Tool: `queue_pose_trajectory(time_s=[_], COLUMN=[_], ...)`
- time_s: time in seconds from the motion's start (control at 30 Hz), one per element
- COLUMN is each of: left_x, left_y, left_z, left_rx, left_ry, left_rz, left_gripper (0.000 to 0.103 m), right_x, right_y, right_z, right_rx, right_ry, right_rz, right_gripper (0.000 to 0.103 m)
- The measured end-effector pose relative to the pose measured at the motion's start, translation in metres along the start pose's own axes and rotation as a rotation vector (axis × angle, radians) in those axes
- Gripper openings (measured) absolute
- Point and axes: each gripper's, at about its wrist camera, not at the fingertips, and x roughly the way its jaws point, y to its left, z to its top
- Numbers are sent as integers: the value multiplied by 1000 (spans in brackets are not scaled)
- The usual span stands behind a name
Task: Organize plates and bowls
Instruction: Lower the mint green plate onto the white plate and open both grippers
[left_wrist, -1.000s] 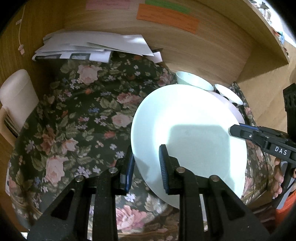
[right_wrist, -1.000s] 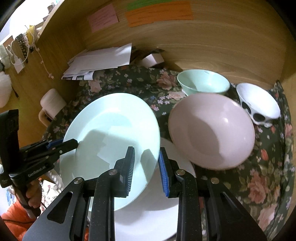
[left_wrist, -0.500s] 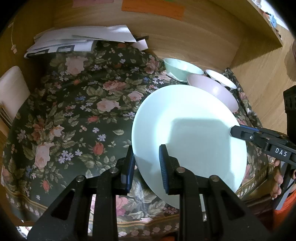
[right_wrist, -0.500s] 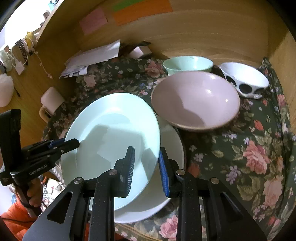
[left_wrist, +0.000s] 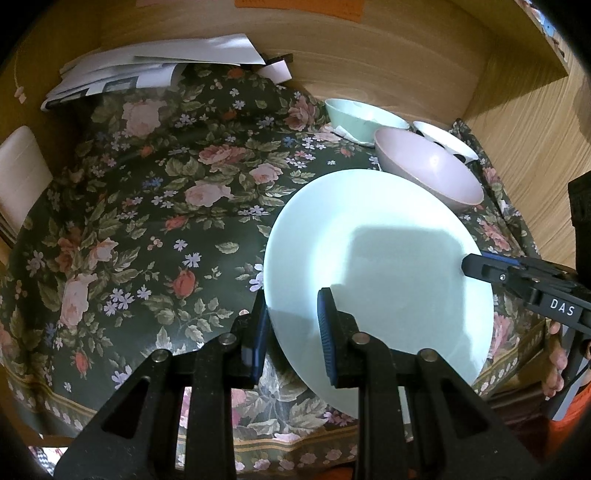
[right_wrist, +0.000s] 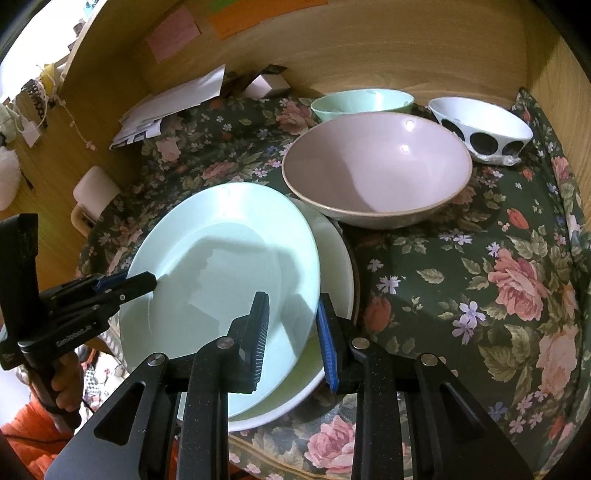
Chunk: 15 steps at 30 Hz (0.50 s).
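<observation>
A pale mint plate (left_wrist: 376, 258) (right_wrist: 221, 266) is held by both grippers, tilted over a white plate (right_wrist: 332, 258) on the floral cloth. My left gripper (left_wrist: 291, 325) is shut on the mint plate's left rim; it shows in the right wrist view (right_wrist: 140, 282). My right gripper (right_wrist: 291, 325) is shut on the plate's right rim; its tip shows in the left wrist view (left_wrist: 476, 266). Behind stand a pink bowl (right_wrist: 376, 170) (left_wrist: 428, 170), a mint bowl (right_wrist: 362, 101) (left_wrist: 362, 118) and a white bowl with black dots (right_wrist: 484, 125) (left_wrist: 447, 142).
A floral tablecloth (left_wrist: 147, 229) (right_wrist: 480, 277) covers the table inside a wooden alcove (right_wrist: 369, 48). A stack of papers (left_wrist: 147, 74) (right_wrist: 173, 103) lies at the back left. A white box (left_wrist: 18, 184) (right_wrist: 96, 190) sits at the left edge.
Both grippers and the mint plate have come down and back toward the table's front edge, over the white plate. The bowls now look farther away.
</observation>
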Motion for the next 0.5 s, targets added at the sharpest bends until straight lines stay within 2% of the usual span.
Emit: queue_pose_trajectory(time_s=[0.17,0.33,0.5], left_x=[8,17,18], left_y=[2,6,2], left_z=[2,4,5], left_rx=[2,-21,-3], left_ry=[20,51,48], left_rz=[3,-24,-18], left_gripper=[25,26,26], right_x=[5,4,4], right_y=[-2,-4,3], right_z=[0,1,0], right_rx=[-1,3,-53], right_ry=[9,8,-4], right_rz=[-7,-1,-44], right_gripper=[24,24,26])
